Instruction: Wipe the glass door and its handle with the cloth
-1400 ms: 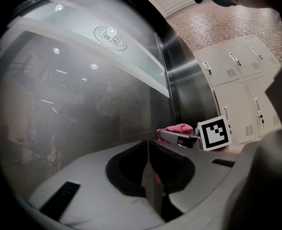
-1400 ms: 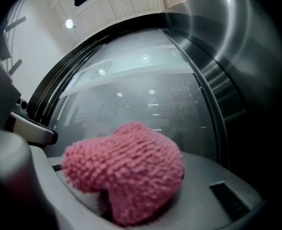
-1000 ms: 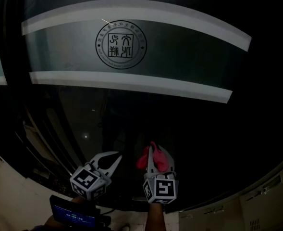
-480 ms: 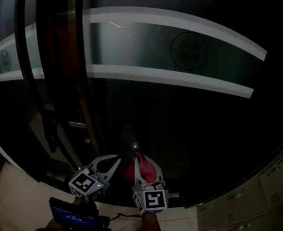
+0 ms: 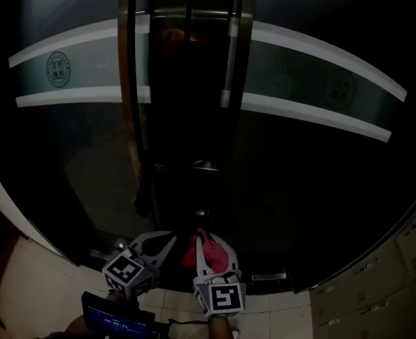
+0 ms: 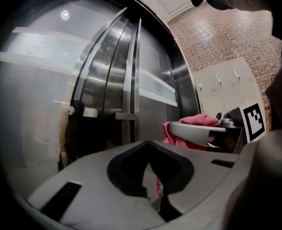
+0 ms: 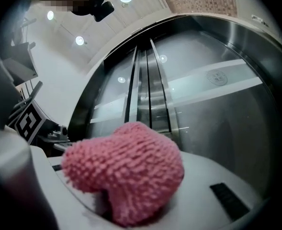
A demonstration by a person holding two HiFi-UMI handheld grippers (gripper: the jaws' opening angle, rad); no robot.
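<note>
Jaws pressed together on nothing, the left gripper (image 6: 147, 143) hangs beside the right gripper (image 5: 211, 249), which pinches the pink cloth (image 7: 124, 171), a nubbly, looped bundle bulging above its jaws. Both sit low before the glass door (image 5: 321, 168), near its foot; we cannot tell whether the cloth touches the pane. Compared with half a second ago, our view has swung left. The upright steel handle (image 5: 229, 62) now stands at centre, the round emblem (image 5: 340, 88) has slid right, and a second emblem (image 5: 58, 69) shows at left on the frosted band (image 5: 292, 76). The grippers keep their places and the cloth stays clamped. The glass reads dark and reflective.
</note>
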